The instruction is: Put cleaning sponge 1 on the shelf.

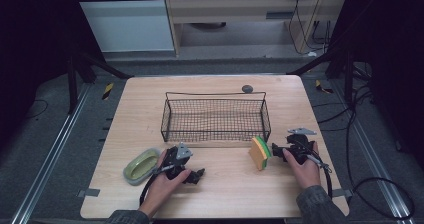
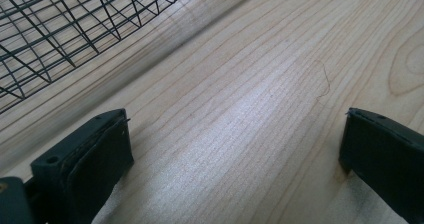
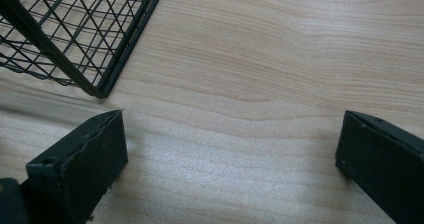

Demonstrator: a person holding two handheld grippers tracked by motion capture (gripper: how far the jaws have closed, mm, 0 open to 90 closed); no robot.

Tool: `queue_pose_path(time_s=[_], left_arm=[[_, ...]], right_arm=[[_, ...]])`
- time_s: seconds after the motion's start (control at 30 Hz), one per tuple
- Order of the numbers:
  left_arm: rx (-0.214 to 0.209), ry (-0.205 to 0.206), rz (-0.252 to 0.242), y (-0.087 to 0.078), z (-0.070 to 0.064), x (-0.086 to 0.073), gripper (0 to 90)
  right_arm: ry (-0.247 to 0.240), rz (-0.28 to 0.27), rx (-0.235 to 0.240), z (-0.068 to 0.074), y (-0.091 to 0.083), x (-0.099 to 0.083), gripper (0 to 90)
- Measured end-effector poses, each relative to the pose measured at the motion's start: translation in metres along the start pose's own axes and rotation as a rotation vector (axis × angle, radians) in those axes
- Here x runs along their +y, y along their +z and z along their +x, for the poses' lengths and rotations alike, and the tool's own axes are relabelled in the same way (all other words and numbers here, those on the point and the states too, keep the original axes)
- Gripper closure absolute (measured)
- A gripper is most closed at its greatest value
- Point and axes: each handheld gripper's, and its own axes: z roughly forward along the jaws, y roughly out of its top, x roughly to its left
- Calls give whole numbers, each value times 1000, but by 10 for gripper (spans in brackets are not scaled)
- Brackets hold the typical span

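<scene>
2 grippers at the near table edge, one per hand. Left gripper point(image 1: 199, 175): jaws wide, nothing between, bare wood under them. Right gripper point(image 1: 275, 150): jaws wide too, nothing gripped, just beside 1 yellow-green sponge point(image 1: 260, 153) standing on edge. 1 green oval dish point(image 1: 141, 165) left of the left hand. 1 black wire basket point(image 1: 215, 118) mid-table point(image 1: 235, 189). 1 dark round disc point(image 1: 247, 88) behind it.

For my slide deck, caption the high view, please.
Two open hand-held grippers, left and right, flank a sponge before a wire basket.
</scene>
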Motion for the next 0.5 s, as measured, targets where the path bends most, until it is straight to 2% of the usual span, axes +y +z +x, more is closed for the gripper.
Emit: queue_pose_path(time_s=[0.13,0.23,0.33,0.37,0.43,0.47,0.5], left_arm=[[4,-3,0,0,-1,0,0],[-12,3,-1,-1,-3,0,0],[-29,39,-22,-2,-7,3,25],[-29,69,-34,-4,-11,4,26],[-29,80,-39,-6,-12,5,26],[-15,96,-49,-9,-13,6,25],[62,115,-82,-18,-13,7,31]], right_arm=[[2,2,1,0,0,0,4],[1,1,2,0,0,0,4],[-2,2,6,1,-1,0,4],[-18,7,12,1,-1,0,4],[-13,8,13,1,-1,0,4],[-16,10,14,1,-1,0,6],[-13,8,16,2,-1,0,7]])
